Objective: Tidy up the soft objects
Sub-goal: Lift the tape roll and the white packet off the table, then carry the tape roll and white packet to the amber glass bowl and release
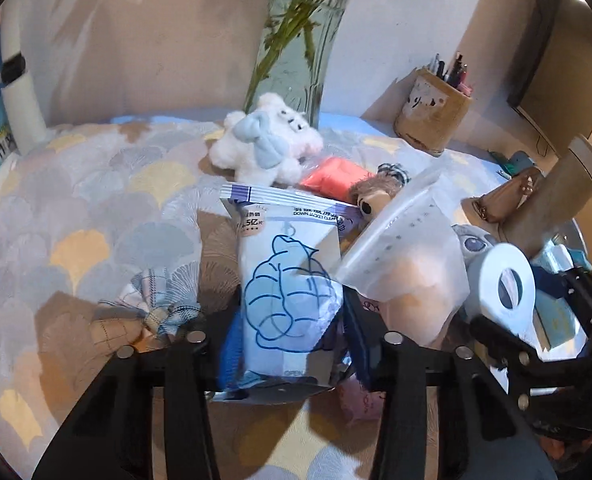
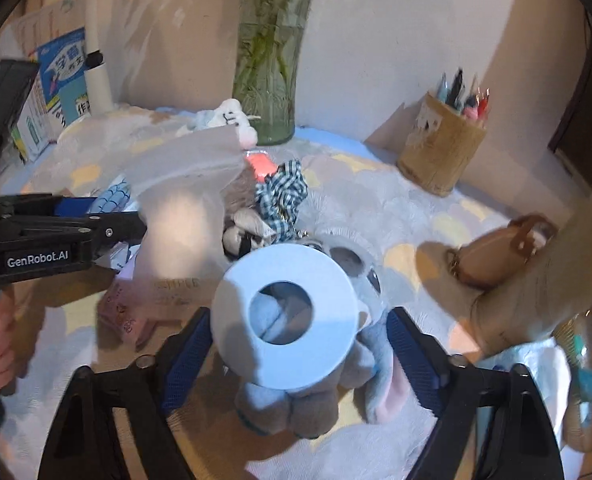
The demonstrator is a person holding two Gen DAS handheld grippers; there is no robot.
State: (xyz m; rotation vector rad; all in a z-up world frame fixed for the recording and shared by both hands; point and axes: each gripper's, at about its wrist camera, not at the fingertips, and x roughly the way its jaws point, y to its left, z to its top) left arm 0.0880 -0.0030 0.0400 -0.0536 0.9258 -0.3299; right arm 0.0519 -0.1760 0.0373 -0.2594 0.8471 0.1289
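Note:
My left gripper (image 1: 292,316) is shut on a white-and-blue wipes pack (image 1: 288,284), held upright over the patterned bed cover (image 1: 76,220). My right gripper (image 2: 296,344) is shut on a white tape roll (image 2: 286,316), held above a grey-blue plush (image 2: 316,388). The roll also shows in the left wrist view (image 1: 504,292). A white fluffy plush (image 1: 266,140), an orange-red pouch (image 1: 332,178), a brown plush with a checked bow (image 2: 264,208), a frosted plastic bag (image 1: 408,256) and a patterned scrunchie (image 1: 160,304) lie around them.
A glass vase with green stems (image 2: 270,84) stands at the back by the wall. A pen holder (image 2: 444,152) stands at the right. A tan purse (image 2: 496,260), a cardboard tube (image 1: 556,200) and books (image 2: 60,92) lie at the edges.

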